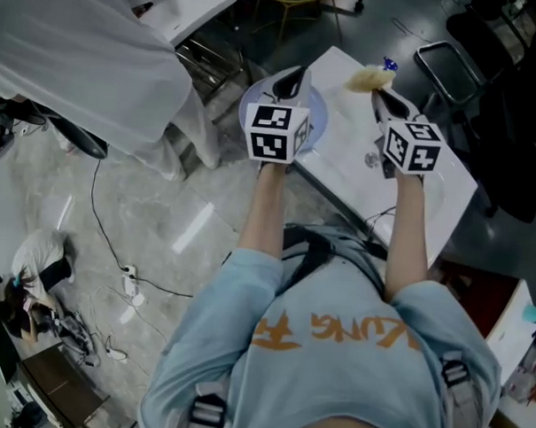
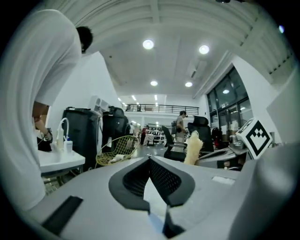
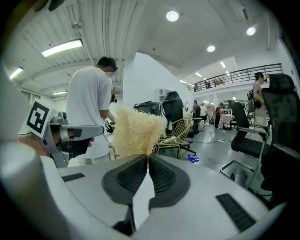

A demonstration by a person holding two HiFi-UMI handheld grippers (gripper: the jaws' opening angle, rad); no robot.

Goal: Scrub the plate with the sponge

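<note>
Two tools are held up before a person in a light blue shirt [image 1: 333, 345], and much around them is covered. One pale blue round plate [image 1: 318, 113] is counted, and it is shown in the head view only. Its middle is hidden behind the left tool [image 1: 293, 77] and that tool's black-and-white marker cube [image 1: 276, 132], so only arcs of rim at either side are seen. Its left part is seen past the edge of the white surface [image 1: 342, 150]. Whether the plate is pinched or merely lies below the tool cannot be made out. In the left gripper view the left tool [image 2: 150, 160] is shown with its jaws pressed together tip to tip, and no plate is seen ahead of them.

One pale yellow fibrous sponge [image 1: 370, 78] is counted. It is clamped by one end between the jaws of the right tool [image 1: 380, 94], and in the right gripper view it is seen standing up from the closed tips. Two marker cubes are counted, the second [image 1: 413, 146] on the right tool. Both hands are hidden behind the cubes, so only the forearms are shown. A small object [image 1: 374, 158] on the surface beside the right forearm is too small to be identified. One person in white [image 1: 80, 59] is cut off by the frame's upper left edge.
</note>
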